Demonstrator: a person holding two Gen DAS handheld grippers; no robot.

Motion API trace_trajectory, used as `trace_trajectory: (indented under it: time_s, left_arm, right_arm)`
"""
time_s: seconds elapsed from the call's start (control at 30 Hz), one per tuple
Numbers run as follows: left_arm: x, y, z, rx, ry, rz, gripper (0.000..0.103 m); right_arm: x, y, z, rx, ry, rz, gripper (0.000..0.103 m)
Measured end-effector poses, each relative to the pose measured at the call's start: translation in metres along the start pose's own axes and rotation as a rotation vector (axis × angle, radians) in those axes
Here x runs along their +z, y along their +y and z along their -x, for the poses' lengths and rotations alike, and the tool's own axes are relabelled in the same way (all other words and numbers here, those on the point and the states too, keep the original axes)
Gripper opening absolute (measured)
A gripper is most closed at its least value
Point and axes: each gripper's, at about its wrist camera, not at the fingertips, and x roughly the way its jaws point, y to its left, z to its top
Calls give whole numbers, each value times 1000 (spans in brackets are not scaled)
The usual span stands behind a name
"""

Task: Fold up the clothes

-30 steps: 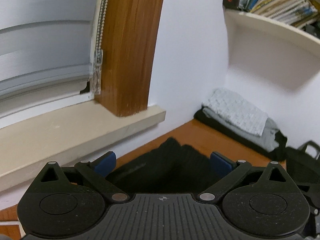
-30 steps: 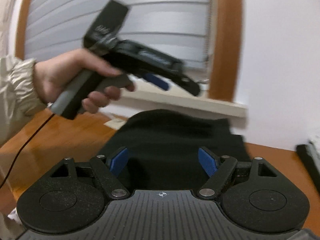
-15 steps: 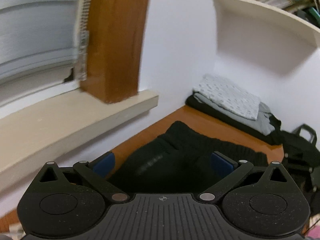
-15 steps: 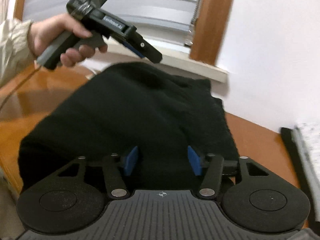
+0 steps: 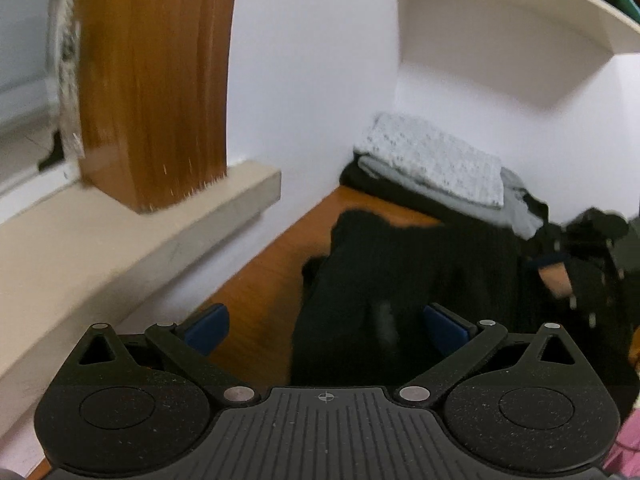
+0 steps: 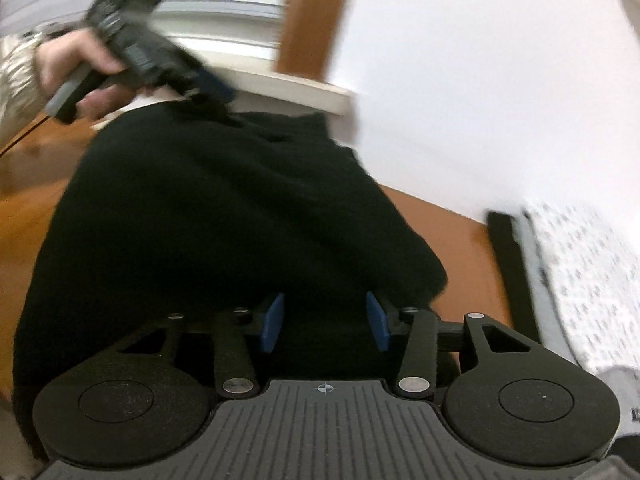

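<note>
A black knitted garment (image 6: 224, 220) lies bunched on the wooden table (image 6: 452, 220). My right gripper (image 6: 325, 322) is low over its near edge. Its jaws are closing, with black cloth filling the gap between the blue pads (image 6: 272, 322); I cannot see them pinch it. In the left wrist view the same garment (image 5: 400, 280) lies under my left gripper (image 5: 325, 326), whose blue pads (image 5: 206, 322) stand wide apart, open, over the cloth's left edge. From the right wrist view, a hand (image 6: 72, 64) holds the left gripper (image 6: 216, 100) at the garment's far edge.
A folded pile, white patterned cloth (image 5: 432, 160) on grey and black, sits against the wall beyond the garment, also the pile (image 6: 580, 280) at the right. A beige window sill (image 5: 120, 240) and wooden frame (image 5: 152, 80) border the table. A shelf (image 5: 520, 12) hangs above.
Both grippers came down and closer to the black garment. The right jaws narrowed around the cloth. The left gripper swung toward the garment's far edge, its jaws still wide.
</note>
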Motion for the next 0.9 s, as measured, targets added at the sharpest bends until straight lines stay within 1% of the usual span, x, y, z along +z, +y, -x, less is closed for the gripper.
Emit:
trace_trajectory:
  time_s: [0.07,0.13,0.17,0.23,0.27,0.3,0.4,0.5,0.67,0.73,0.8,0.9]
  left_arm:
    - [-6,7,-3,-35,-3,51,103]
    - [-11,9,-3,-42,-22,60,103]
    - [-13,10,-2,-42,-33,59,103]
    - [-18,11,1,-41,-56,61,103]
    - [-19,11,2,-41,-59,55,103]
    - [-20,11,3,-40,-57,44,103]
    - [-26,14,6,-51,-81,32,103]
    - [-30,22,2,-80,-64,63,103]
    - [-35,36,-7,-143,-42,125,103]
    - [-38,46,-13,-193,-21,186,103]
    - [-41,55,-19,-248,0,245,103]
    - [-41,60,-27,-286,15,263,103]
  right_arm:
    - [-3,-11,1,-8,-3,-77,45]
    - [-4,-17,6,-3,-13,-183,45]
    - [-5,-13,12,-34,-21,-214,46]
    - [-6,-2,24,-107,-36,-263,67]
    - [-6,3,31,-143,-44,-287,84]
    - [-9,8,35,-166,-48,-300,84]
    - [-23,18,52,-175,-50,-388,84]
    - [-34,19,59,-176,-59,-498,84]
    - [-42,4,49,-154,-81,-660,84]
    - [-44,-5,40,-136,-88,-716,84]
    - [-45,-14,30,-123,-89,-753,85]
    - [-50,-29,13,-90,-89,-789,87]
